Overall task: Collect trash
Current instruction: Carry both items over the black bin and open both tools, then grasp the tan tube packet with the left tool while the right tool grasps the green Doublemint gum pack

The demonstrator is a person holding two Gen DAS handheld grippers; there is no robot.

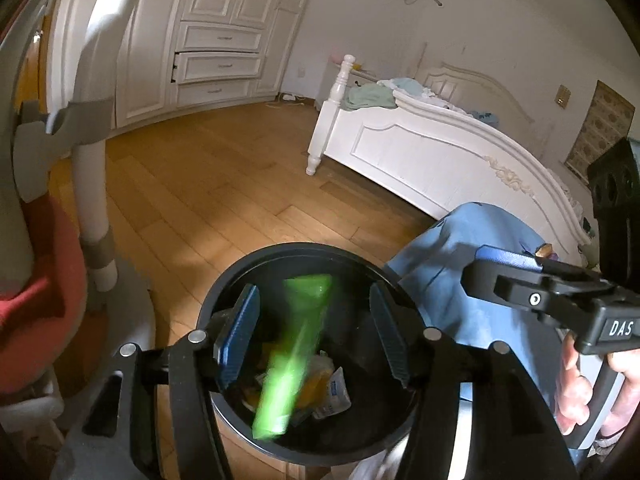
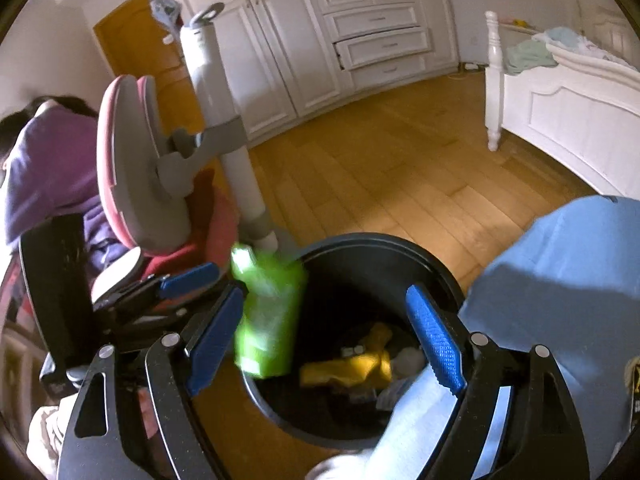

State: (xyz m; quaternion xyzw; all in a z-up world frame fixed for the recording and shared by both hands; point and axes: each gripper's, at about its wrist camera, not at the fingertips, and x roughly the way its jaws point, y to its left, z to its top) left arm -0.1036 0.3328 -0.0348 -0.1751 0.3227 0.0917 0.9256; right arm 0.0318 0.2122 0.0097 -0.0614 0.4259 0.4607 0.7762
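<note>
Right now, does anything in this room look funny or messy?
Yes. A green packet is a blur in mid-air over the black bin, between the left gripper's open jaws, touching neither pad. Also one wardrobe drawer sits crooked, sticking out.

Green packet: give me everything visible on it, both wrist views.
The green packet is bright lime, looks like thin glossy plastic, long and flattish, motion-blurred. It hangs tilted over the black bin between the left gripper pads, touching neither; from the right wrist it overlaps the bin's left rim. Print unreadable.
</note>
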